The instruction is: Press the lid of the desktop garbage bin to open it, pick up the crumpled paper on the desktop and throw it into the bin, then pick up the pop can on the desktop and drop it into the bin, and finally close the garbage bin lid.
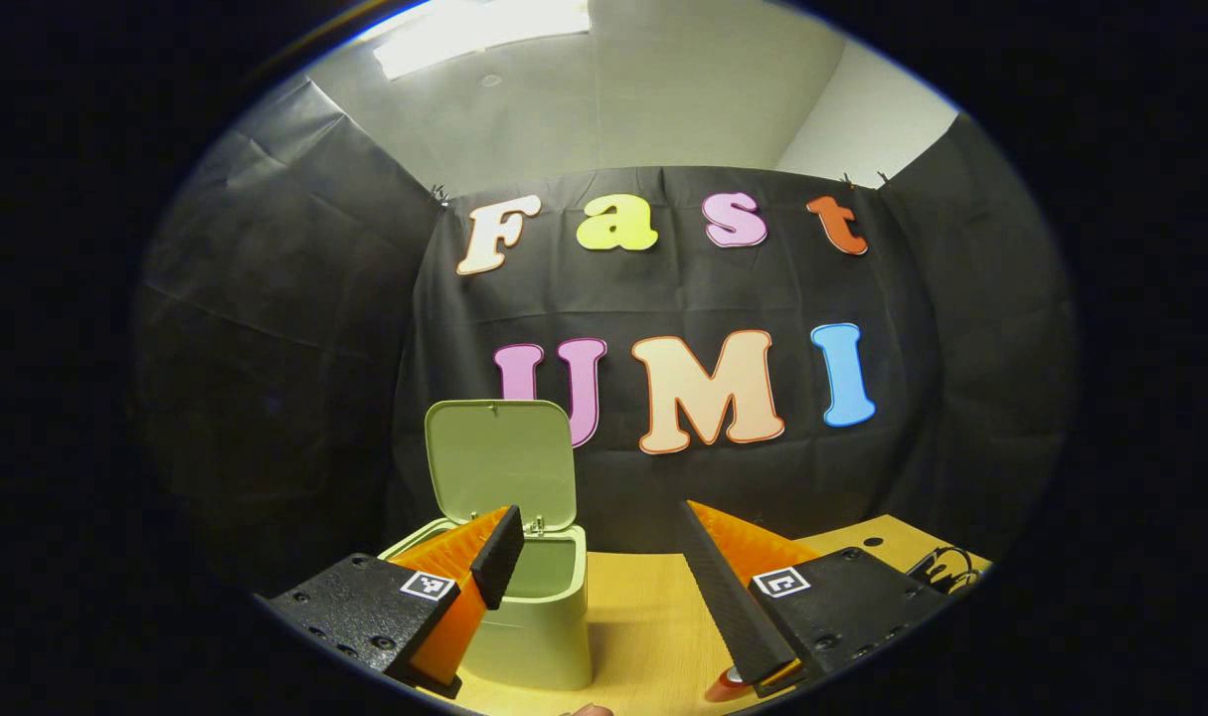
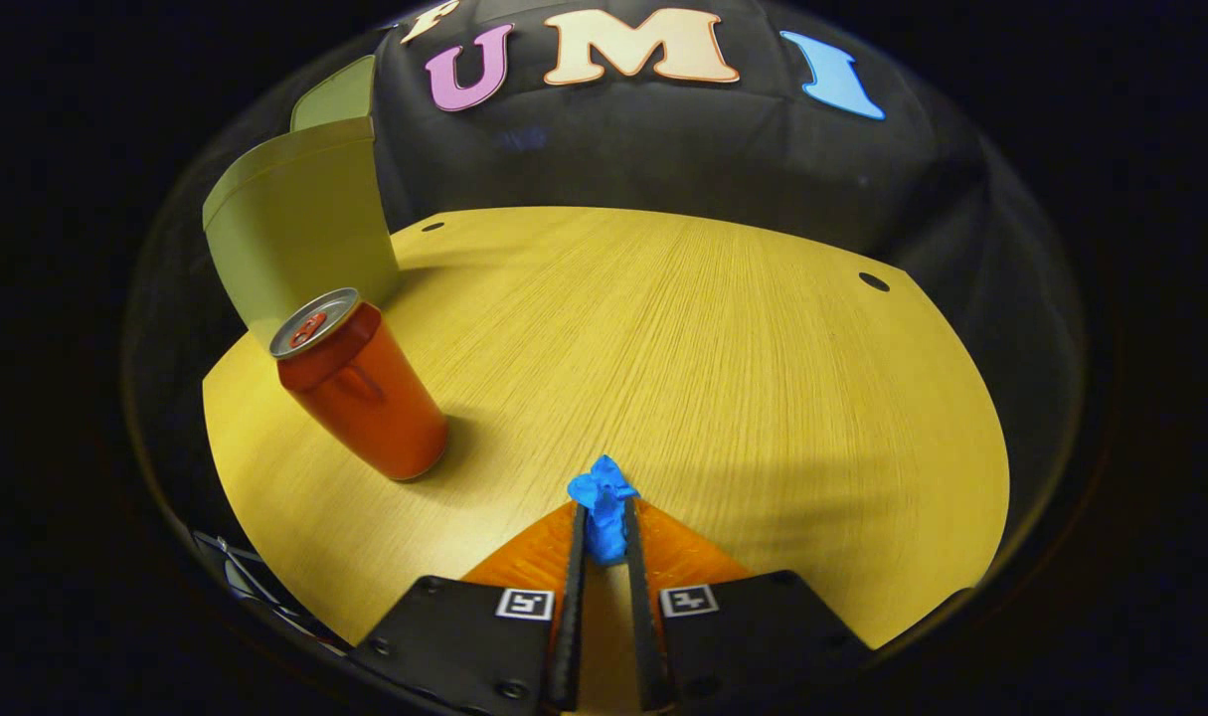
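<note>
A pale green bin point(image 1: 536, 617) stands on the wooden table with its lid point(image 1: 501, 459) tipped up and open. My left gripper point(image 1: 594, 542) hangs open just in front of the bin, its left finger overlapping the bin's mouth. In the right gripper view the bin point(image 2: 300, 224) is at the far left, and a red pop can point(image 2: 360, 388) stands upright before it. A blue crumpled paper point(image 2: 604, 507) is pinched between the fingers of my right gripper point(image 2: 604, 522), low over the table. A sliver of the red can point(image 1: 728, 684) peeks under my left gripper's right finger.
The wooden table point(image 2: 723, 378) stretches wide to the right of the can, with small dark holes point(image 2: 873, 281) near its far edge. Black cables point(image 1: 947, 567) lie at the table's right corner. Black cloth walls close in the booth behind.
</note>
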